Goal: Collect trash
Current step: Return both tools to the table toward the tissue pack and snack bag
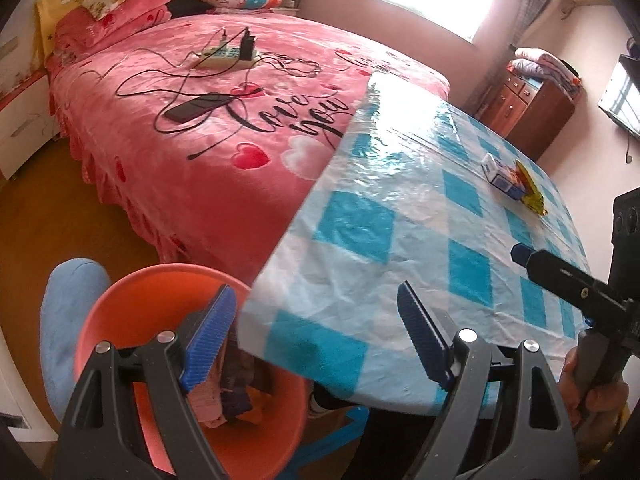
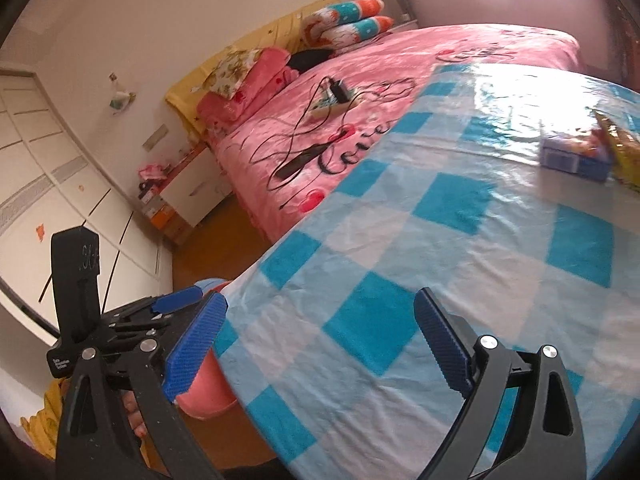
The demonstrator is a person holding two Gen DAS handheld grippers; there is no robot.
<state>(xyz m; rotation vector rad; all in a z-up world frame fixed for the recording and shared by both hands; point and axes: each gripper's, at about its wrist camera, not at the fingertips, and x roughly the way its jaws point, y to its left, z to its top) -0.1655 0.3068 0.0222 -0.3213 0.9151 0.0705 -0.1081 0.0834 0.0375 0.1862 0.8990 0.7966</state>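
An orange bin [image 1: 132,304] stands on the floor beside the table, with crumpled wrappers and scraps [image 1: 232,396] inside. My left gripper [image 1: 316,336] hangs open over the table's near corner, one finger above the bin, nothing between its pads. On the blue-checked table [image 1: 400,216] lie a small blue and white box [image 1: 505,179] and a yellow wrapper [image 1: 530,190] at the far right. In the right wrist view my right gripper [image 2: 316,348] is open and empty above the table [image 2: 400,280], with the box [image 2: 576,156] and yellow wrapper [image 2: 624,148] far ahead. The bin [image 2: 208,392] shows pink below the table edge.
A pink bed [image 1: 208,120] with a power strip [image 1: 228,58], cables and a phone [image 1: 196,108] lies beyond the table. A blue slipper-like cushion [image 1: 68,320] sits left of the bin. A wooden cabinet [image 1: 532,96] stands at the back right. White wardrobes [image 2: 48,184] line the left wall.
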